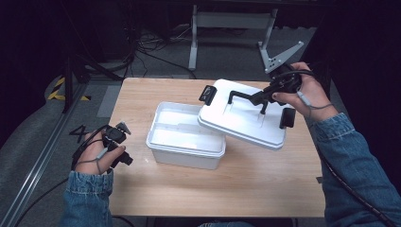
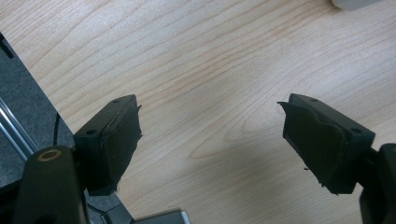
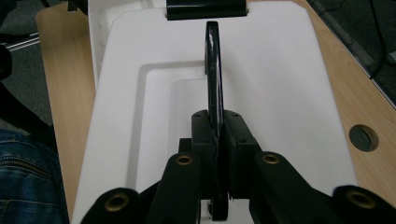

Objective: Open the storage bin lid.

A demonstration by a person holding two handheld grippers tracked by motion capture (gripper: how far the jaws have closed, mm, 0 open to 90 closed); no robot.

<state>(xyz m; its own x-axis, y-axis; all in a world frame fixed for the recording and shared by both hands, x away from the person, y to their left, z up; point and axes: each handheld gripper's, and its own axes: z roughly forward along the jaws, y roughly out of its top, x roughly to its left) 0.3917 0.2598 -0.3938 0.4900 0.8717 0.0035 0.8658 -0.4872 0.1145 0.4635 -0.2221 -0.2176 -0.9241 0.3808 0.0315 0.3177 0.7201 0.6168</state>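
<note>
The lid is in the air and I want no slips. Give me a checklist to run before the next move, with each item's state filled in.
1. Right gripper shut on the lid's black handle: ok, jaws closed on the bar.
2. White lid lifted off the white box: ok, it hangs tilted over the box's right side.
3. Lid's black latches free of the box: ok as far as the high view shows.
4. Box interior empty: cannot tell, partly covered by the lid.
5. Left gripper out of the way: ok, open over bare table, left of the box.
6. Bare table right of the box for setting the lid down: ok.
</note>
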